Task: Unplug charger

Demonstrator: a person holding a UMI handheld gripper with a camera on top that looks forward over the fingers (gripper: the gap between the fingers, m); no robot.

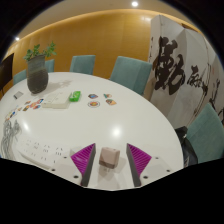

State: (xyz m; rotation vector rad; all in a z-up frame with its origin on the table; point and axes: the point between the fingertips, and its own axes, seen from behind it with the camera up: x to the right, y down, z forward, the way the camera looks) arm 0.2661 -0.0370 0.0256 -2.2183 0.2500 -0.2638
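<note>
A small pale, boxy charger [109,156] stands between my fingers on the white round table [120,115]. My gripper [111,159] is open. The left magenta pad [84,156] is close beside the charger, and a narrow gap shows between it and the right pad [138,158]. A white power strip [38,152] lies just left of the left finger, with a thin cable [14,126] running off along the table's left side. I cannot see whether the charger's prongs sit in anything.
Further across the table are a green object [56,99], several small round pieces [100,98] and a potted plant [38,66]. Teal chairs [130,70] ring the far side. A calligraphy banner [185,70] hangs at the right.
</note>
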